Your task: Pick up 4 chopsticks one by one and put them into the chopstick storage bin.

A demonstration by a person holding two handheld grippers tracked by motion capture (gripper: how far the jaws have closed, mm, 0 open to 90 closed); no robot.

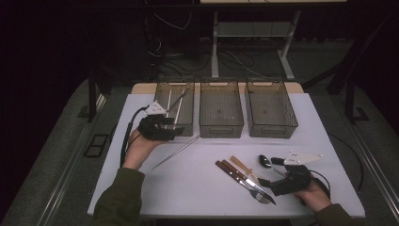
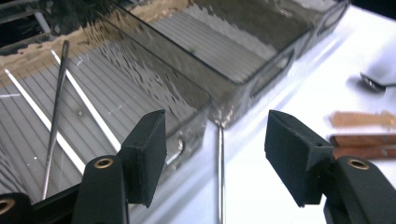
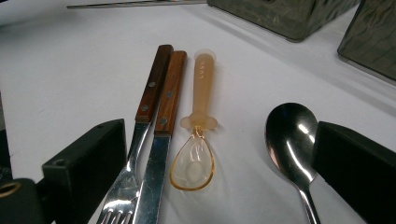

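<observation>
At the front corner of the leftmost smoky clear plastic bin [image 2: 140, 88], left gripper [image 2: 215, 156] jaws wide, empty; thin metal rod [image 2: 220, 177] on white table [image 1: 188, 183] lies between them, untouched. Right of that bin, right gripper [image 3: 219, 177] wide, empty, straddling wood-handled fork [image 3: 140, 140], wood-handled knife [image 3: 161, 140], amber plastic spoon [image 3: 198, 135]; steel spoon [image 3: 292, 140] beside one jaw.
</observation>
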